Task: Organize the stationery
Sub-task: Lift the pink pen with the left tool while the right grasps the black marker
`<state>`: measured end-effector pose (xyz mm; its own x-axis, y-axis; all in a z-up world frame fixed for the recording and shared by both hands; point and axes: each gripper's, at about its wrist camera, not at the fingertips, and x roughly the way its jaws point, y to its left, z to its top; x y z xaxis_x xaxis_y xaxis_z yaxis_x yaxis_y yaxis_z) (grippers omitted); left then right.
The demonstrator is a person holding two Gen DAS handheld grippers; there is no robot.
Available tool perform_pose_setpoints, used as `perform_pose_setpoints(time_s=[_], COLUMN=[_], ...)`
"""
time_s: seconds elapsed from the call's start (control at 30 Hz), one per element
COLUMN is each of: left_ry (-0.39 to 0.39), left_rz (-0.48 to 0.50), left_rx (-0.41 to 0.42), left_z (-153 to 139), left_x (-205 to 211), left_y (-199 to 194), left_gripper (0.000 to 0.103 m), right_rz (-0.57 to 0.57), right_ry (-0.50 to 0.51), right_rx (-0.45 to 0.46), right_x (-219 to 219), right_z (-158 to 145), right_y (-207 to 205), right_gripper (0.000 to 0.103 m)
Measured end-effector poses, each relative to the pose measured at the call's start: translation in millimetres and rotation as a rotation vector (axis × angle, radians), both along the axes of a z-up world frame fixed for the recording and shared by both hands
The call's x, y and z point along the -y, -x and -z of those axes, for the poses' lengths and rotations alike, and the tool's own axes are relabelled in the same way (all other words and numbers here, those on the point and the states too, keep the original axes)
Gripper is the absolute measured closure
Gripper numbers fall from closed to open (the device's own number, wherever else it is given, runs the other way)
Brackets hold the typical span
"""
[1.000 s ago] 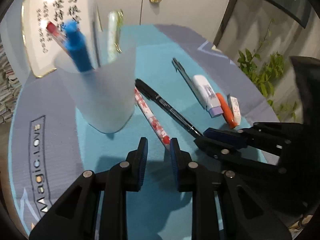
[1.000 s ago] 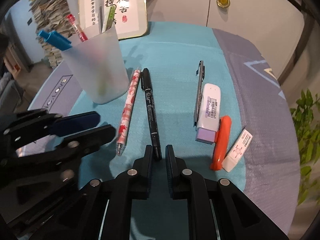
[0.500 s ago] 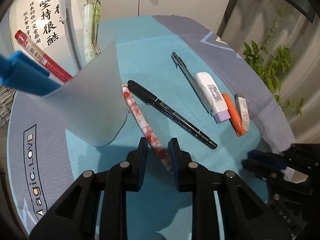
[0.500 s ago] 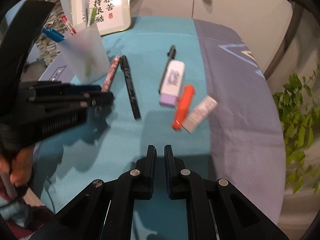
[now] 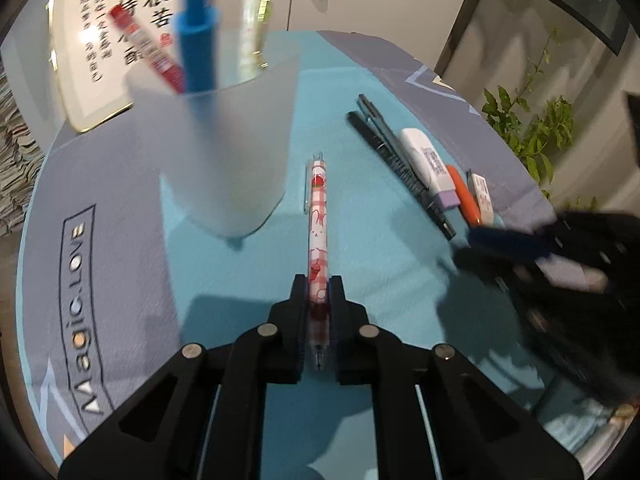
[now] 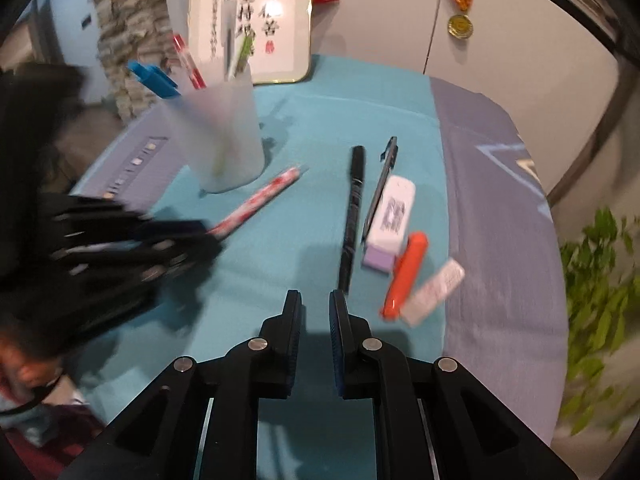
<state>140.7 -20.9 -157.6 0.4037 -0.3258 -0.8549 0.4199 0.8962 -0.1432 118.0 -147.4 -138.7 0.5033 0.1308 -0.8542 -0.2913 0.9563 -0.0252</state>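
Left claw [image 5: 318, 292] grips the pink pen [image 5: 318, 216] near its tip (long overhang); it may swing, knocking the cup [image 5: 224, 148]; right claw [image 6: 315, 312] gapes, holding nothing.

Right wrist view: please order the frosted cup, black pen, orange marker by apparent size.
1. frosted cup
2. black pen, the longest but thin
3. orange marker
The cup stands farther away, so its lead is safe.

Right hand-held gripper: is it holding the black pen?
No, the right hand-held gripper is empty and slightly open; the black pen lies on the mat ahead.
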Motion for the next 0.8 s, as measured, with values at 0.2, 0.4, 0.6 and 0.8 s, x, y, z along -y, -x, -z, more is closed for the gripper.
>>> perform_pose_setpoints(time_s=[0.2,0.4,0.6,0.8], left_ry=[-0.001,0.007,0.010,0.011], left_rz=[-0.014,-0.008,-0.004,0.007], left_rx=[0.002,-0.006,-0.002,-0.001], left_z=[-1.5,2.2,2.3,2.8], left_x=[-10.5,-3.5,-4.0,-6.4], left_y=[3.8,1.3,1.1,6.2], left_gripper=[0.095,0.095,0.095,0.095], right_rz=[0.042,0.060,0.065,0.033], right_ry=[0.097,-0.018,-0.131,-0.143], right_rx=[-0.003,-0.035,-0.055,-0.102], right_x=[-3.6,13.5,21.0,27.9], right_z=[13.1,16.7,17.9,17.2], right_y=[-18.1,-29.0,-31.3,-2.9], right_gripper=[0.092,0.091,0.093,0.093])
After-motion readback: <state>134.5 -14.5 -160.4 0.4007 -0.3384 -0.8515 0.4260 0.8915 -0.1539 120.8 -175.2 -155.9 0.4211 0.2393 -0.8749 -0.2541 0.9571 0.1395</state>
